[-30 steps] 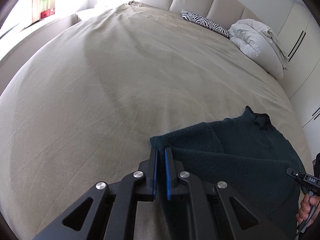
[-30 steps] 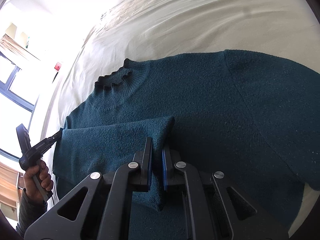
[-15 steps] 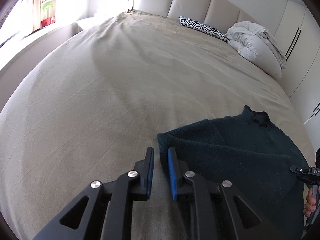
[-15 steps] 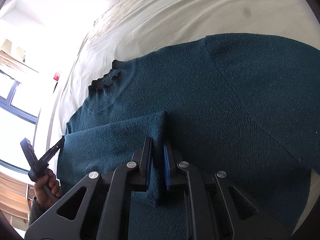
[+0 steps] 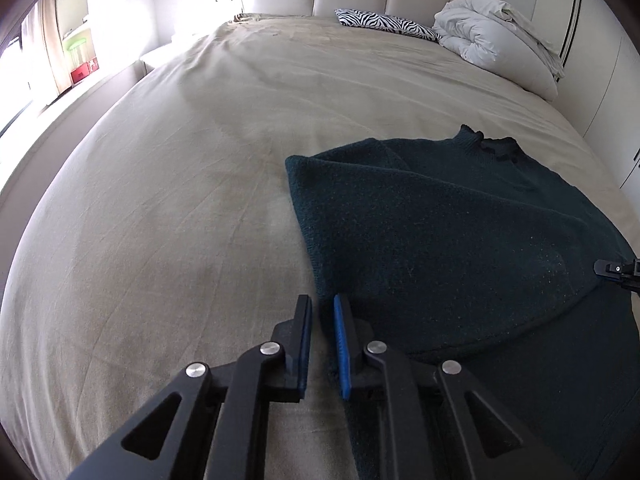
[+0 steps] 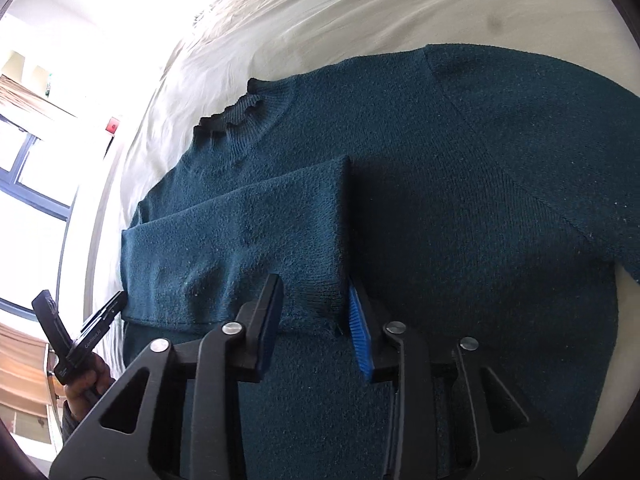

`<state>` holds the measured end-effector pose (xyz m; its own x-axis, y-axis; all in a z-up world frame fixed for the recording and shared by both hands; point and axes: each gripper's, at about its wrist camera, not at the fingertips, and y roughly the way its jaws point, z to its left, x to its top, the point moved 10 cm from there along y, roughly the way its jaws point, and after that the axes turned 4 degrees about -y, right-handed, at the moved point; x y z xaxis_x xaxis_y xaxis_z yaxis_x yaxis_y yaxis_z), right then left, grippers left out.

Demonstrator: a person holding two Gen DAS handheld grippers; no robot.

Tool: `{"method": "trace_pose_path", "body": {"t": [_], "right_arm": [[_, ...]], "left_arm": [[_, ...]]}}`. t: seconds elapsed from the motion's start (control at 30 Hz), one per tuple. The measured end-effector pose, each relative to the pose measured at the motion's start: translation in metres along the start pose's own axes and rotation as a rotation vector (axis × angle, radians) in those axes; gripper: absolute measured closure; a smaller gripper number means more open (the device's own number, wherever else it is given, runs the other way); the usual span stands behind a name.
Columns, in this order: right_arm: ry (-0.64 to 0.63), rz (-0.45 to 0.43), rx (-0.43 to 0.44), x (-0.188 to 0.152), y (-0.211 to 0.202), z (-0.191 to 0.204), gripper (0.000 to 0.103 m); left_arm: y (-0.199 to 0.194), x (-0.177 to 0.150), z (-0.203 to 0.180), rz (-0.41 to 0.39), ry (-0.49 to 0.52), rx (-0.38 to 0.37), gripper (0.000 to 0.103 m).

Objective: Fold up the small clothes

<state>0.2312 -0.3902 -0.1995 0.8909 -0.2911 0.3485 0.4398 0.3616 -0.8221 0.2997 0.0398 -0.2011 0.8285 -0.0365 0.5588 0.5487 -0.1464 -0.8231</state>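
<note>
Now a dark teal knit sweater (image 6: 440, 184) is seen laid flat on the beige bed sheet (image 5: 160, 220), its ruffled collar (image 6: 236, 114) pointing away from both grippers. One sleeve (image 6: 240, 232) is folded across the body, its cuff end lying just ahead of the right gripper (image 6: 316, 312).

The right gripper's jaws have just been opening and are now parted by a moderate gap. The hem edge of the folded sleeve lies between the blue pads (image 6: 360, 332), but it does not appear to be pinched, so the sleeve is judged to be released where the fold is wanted.

The left gripper (image 5: 322, 340) is held at the sweater's outer folded edge, with bare sheet to its left and the knit to its right. Its jaws have just been closing and stand almost together; only sheet is seen in the narrow slit between them, and nothing is gripped. Its handle is also seen in the right wrist view, held in the person's hand (image 6: 86, 384) at the far left side of the garment.

A grip on each side is probably what keeps the fold straight. The remaining sleeve is still spread to the right of the right gripper, so the folding is judged to be at an early stage.
</note>
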Motion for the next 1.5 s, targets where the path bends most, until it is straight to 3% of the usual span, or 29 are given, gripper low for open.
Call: {"method": "trace_pose_path", "body": {"t": [0.03, 0.1, 0.17, 0.33, 0.47, 0.6, 0.73, 0.87, 0.93, 1.03, 1.13, 1.23, 1.33, 1.4, 1.43, 1.5], "right_arm": [[-0.011, 0.005, -0.019, -0.002, 0.000, -0.002, 0.092], [-0.031, 0.005, -0.041, -0.004, -0.001, -0.004, 0.096], [-0.036, -0.007, -0.068, -0.004, -0.004, -0.008, 0.099], [-0.018, -0.018, -0.080, 0.000, 0.001, -0.017, 0.100], [-0.009, -0.078, -0.079, 0.007, -0.001, -0.017, 0.099], [-0.119, -0.116, -0.163, 0.012, -0.009, -0.001, 0.099], [-0.154, -0.087, -0.202, 0.010, -0.002, -0.001, 0.099], [-0.107, -0.091, -0.145, 0.006, 0.005, -0.012, 0.099], [-0.124, -0.105, -0.162, 0.011, 0.000, -0.009, 0.099], [-0.085, -0.103, -0.132, 0.017, -0.007, -0.010, 0.094], [-0.025, -0.130, -0.060, 0.026, -0.013, -0.010, 0.079], [-0.054, -0.124, -0.049, 0.036, 0.000, -0.001, 0.079], [-0.035, -0.074, -0.068, 0.044, 0.027, -0.005, 0.080], [-0.055, -0.093, -0.079, 0.051, 0.030, -0.002, 0.090], [-0.066, -0.092, -0.084, 0.054, 0.032, 0.001, 0.095], [-0.110, -0.110, -0.100, 0.058, 0.028, 0.009, 0.097]], "left_arm": [[0.000, 0.000, 0.001, -0.005, 0.006, 0.015, 0.099], [0.002, -0.003, 0.007, -0.005, 0.006, 0.059, 0.102], [0.003, -0.008, 0.015, -0.004, -0.017, 0.046, 0.102], [0.001, -0.011, 0.015, -0.015, 0.015, 0.083, 0.102], [-0.002, -0.011, 0.014, -0.030, 0.017, 0.088, 0.102], [-0.003, -0.011, 0.014, -0.032, 0.009, 0.084, 0.102], [-0.006, -0.011, 0.014, -0.038, -0.002, 0.081, 0.102], [-0.009, -0.011, 0.014, -0.042, -0.016, 0.071, 0.102], [-0.012, -0.011, 0.015, -0.043, -0.029, 0.067, 0.102], [-0.024, -0.005, 0.015, -0.076, -0.044, 0.081, 0.102], [-0.041, 0.013, 0.007, -0.153, -0.036, 0.095, 0.101], [-0.038, 0.028, -0.017, -0.165, 0.018, 0.071, 0.089], [-0.015, 0.032, -0.029, -0.123, 0.066, 0.093, 0.089], [0.008, 0.024, -0.026, -0.051, 0.061, 0.105, 0.089], [0.012, 0.023, -0.022, -0.057, 0.050, 0.101, 0.088], [0.013, 0.021, -0.021, -0.071, 0.048, 0.098, 0.088]]}}
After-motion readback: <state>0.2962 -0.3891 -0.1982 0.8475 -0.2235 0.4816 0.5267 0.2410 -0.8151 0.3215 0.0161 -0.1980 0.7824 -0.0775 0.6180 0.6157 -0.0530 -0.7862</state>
